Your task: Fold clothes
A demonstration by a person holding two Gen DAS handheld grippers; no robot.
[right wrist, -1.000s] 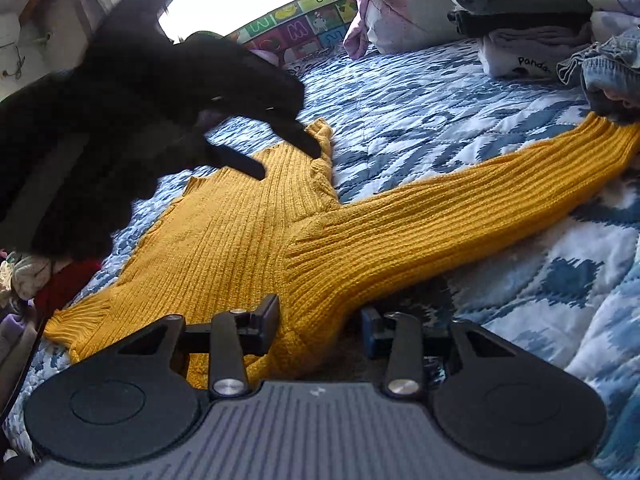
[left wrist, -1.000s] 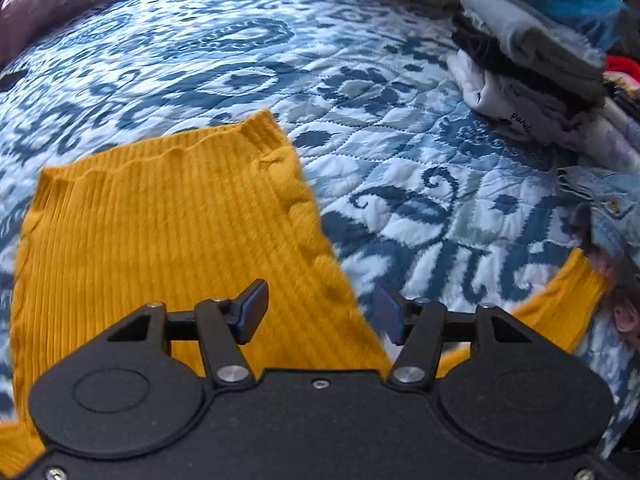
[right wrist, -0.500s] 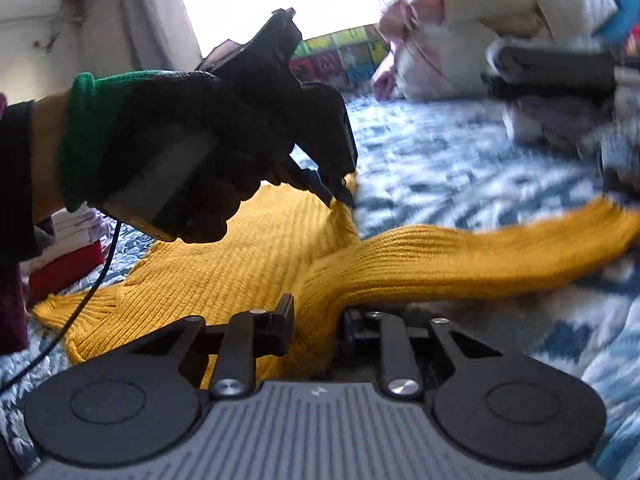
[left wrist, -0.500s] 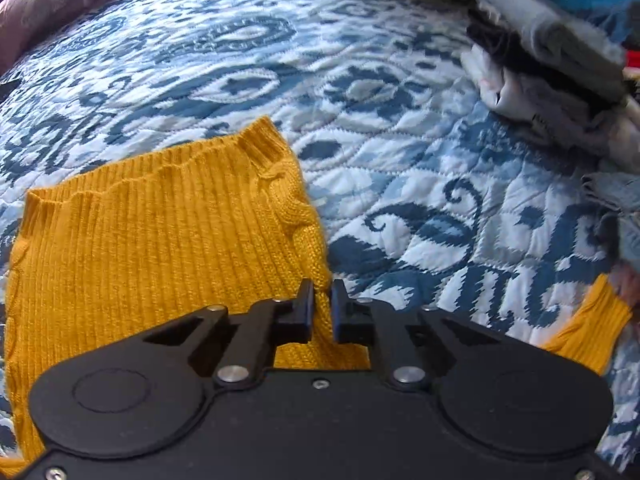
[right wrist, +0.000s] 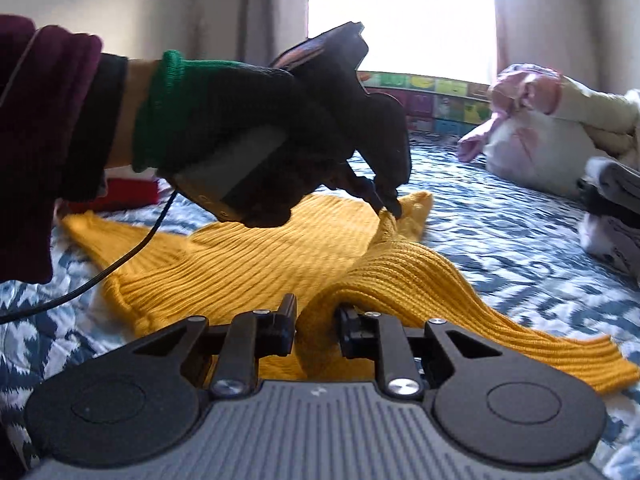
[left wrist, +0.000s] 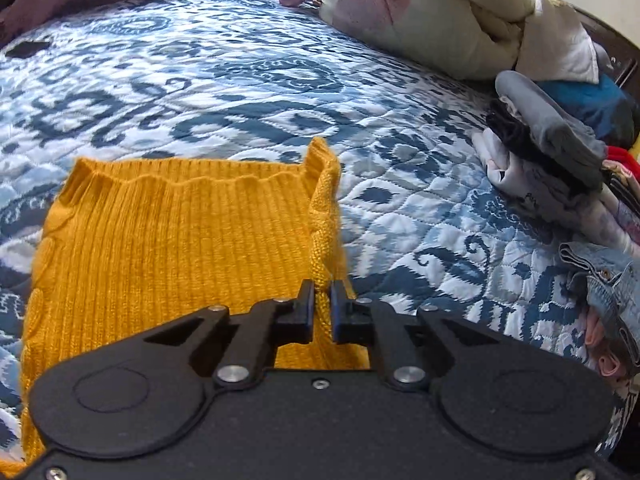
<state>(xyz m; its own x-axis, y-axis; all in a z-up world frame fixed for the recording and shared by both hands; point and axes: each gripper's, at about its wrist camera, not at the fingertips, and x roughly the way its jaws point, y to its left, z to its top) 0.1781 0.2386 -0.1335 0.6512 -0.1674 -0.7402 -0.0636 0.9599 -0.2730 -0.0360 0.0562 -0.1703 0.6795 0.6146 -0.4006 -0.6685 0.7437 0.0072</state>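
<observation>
A mustard-yellow ribbed sweater (left wrist: 180, 240) lies on the blue patterned bedspread (left wrist: 240, 80), hem toward the far side. My left gripper (left wrist: 320, 304) is shut on the sweater's cabled right edge, which stands up in a ridge between the pads. In the right wrist view a black-gloved hand holds that left gripper (right wrist: 390, 210), pinching the sweater (right wrist: 240, 264) into a raised peak. My right gripper (right wrist: 318, 320) is shut on a thick fold where the sleeve (right wrist: 480, 320) joins the body. The sleeve trails off to the right across the bed.
A stack of folded clothes (left wrist: 552, 152) and a denim garment (left wrist: 608, 276) sit along the bed's right side. Pillows (left wrist: 420, 20) lie at the far edge. A red cloth (right wrist: 128, 194) lies behind the sweater, and a black cable (right wrist: 120, 264) hangs from the left gripper.
Both grippers' jaws closed, the left on the sweater's cabled edge and the right on the sleeve's base. Both then moved and lifted the fabric, and the sleeve end left the left wrist view.
</observation>
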